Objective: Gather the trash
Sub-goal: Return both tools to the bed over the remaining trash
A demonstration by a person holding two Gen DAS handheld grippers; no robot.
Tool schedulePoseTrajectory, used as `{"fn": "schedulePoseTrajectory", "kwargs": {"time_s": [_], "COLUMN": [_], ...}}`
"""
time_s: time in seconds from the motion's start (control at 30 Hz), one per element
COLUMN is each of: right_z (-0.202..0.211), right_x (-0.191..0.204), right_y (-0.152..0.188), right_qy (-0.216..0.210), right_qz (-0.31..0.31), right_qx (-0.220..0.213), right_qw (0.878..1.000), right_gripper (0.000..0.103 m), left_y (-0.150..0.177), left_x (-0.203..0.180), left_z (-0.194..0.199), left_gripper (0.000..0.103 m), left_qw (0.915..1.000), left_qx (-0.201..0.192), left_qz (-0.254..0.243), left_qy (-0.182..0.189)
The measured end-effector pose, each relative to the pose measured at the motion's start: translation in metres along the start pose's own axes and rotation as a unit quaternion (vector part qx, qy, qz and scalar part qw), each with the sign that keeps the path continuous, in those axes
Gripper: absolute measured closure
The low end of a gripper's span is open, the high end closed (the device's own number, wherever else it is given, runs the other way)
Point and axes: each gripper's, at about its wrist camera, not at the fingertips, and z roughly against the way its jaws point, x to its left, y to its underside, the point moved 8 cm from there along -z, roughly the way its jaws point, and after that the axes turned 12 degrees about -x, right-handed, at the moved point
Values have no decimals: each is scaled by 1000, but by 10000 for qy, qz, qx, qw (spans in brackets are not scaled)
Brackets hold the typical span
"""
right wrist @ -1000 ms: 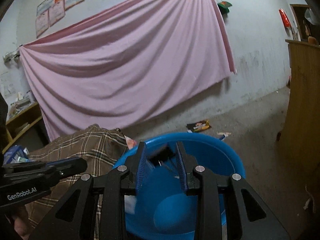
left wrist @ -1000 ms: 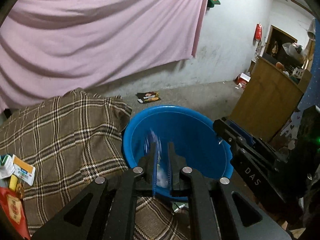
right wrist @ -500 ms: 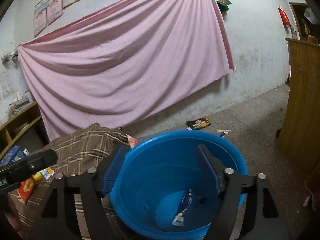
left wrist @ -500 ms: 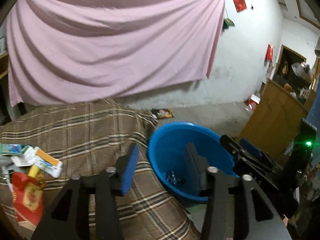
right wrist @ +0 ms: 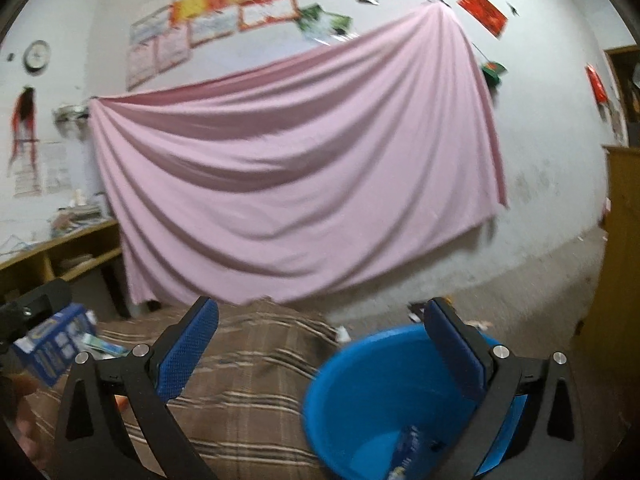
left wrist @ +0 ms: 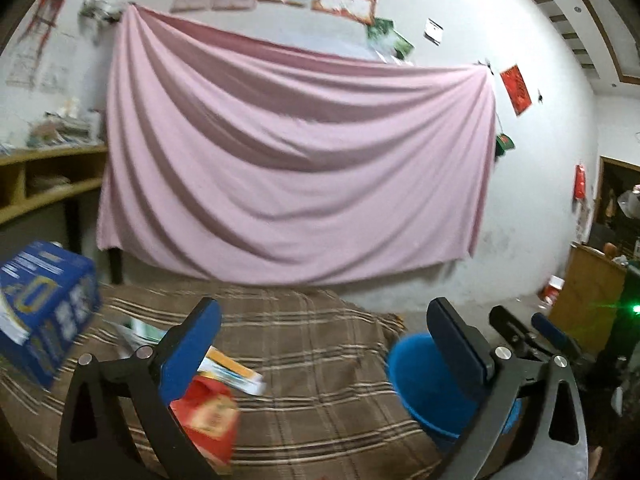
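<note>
A blue plastic tub stands on the floor beside the plaid-covered table; a blue wrapper lies inside it. The tub also shows in the left wrist view. My left gripper is open and empty above the table. A red packet, a white and orange packet and a blue box lie on the table near its left finger. My right gripper is open and empty, between table and tub. The box also shows in the right wrist view.
A pink cloth hangs on the wall behind the table. A wooden shelf stands at the left. A wooden cabinet stands at the right. A wrapper lies on the floor beyond the tub.
Both grippers opened and dropped their wrappers into the tub. Both then rose and swung left, away from the tub toward the table.
</note>
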Motion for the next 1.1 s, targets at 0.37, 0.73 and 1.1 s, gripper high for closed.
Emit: {"fn": "schedulePoseTrajectory", "kwargs": {"time_s": [0.37,0.73,1.1], "right_z": [18,22,-16], "right_x": [105,151,140], "right_y": [-26,-6,45], "right_qy": [-998,-1430,-1126], "right_qz": [327,744,855], "right_qx": [-859,-900,411], "right_qw": [9908,9828,9891], "right_gripper": [0,0,0], "left_y": [-12,8,62], "left_x": [79,120,131], "left_z": [49,71,49], "left_gripper": [2,2,2], "left_qw": [9962,9939,9903], "left_qx": [-531,-349,937], "left_qz": [-54,-88,406], "left_qy": [-692,-1047,-938]}}
